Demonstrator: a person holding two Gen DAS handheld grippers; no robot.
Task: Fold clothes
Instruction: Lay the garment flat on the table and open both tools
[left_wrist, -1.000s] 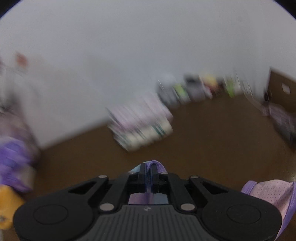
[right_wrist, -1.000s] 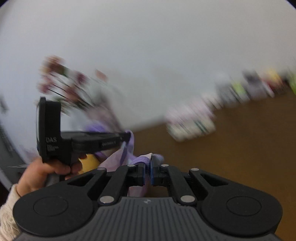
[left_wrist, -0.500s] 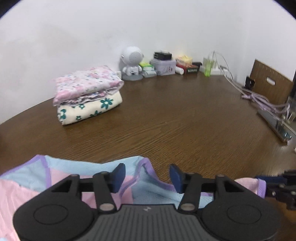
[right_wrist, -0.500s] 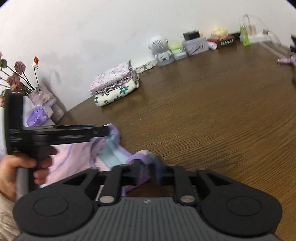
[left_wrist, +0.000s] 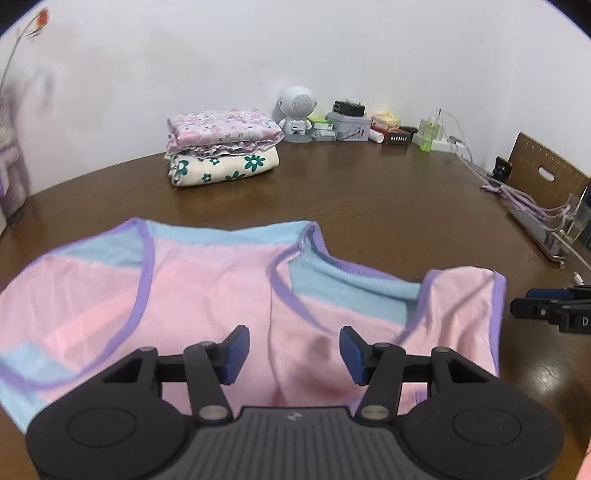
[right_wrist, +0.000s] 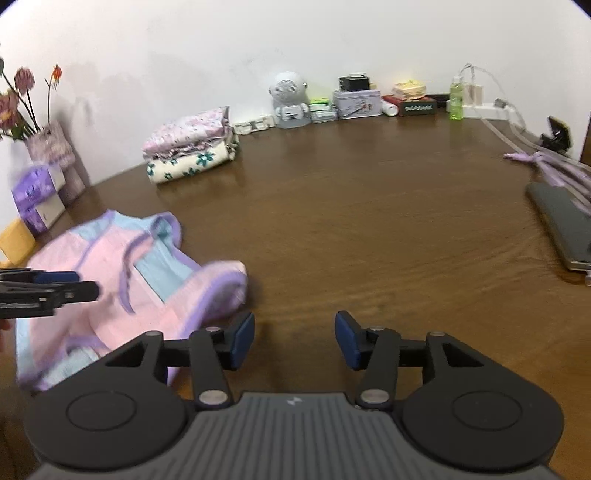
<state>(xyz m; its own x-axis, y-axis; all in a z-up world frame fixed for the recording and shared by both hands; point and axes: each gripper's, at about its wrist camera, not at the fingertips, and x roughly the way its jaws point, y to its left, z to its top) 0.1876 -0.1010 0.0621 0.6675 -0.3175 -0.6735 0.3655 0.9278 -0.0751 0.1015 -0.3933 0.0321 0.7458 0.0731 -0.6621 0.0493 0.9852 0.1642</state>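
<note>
Brown table (left_wrist: 369, 206), pink garment (left_wrist: 207, 295) partly behind gaping, empty jaws of both grippers.

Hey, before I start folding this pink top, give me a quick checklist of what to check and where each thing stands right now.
1. Left gripper free of cloth: ok, jaws have just opened, nothing pinched.
2. Right gripper free: ok, jaws have just been opening, only bare table between them.
3. Pink top lying flat: not ok, wrinkled, and the edge near the right gripper is bunched up.
4. Room on the table in front of the top: ok.
5. Folded stack out of the way: ok, far back by the wall.
6. Bottom hem of the top visible: cannot tell, hidden behind the left gripper.
</note>
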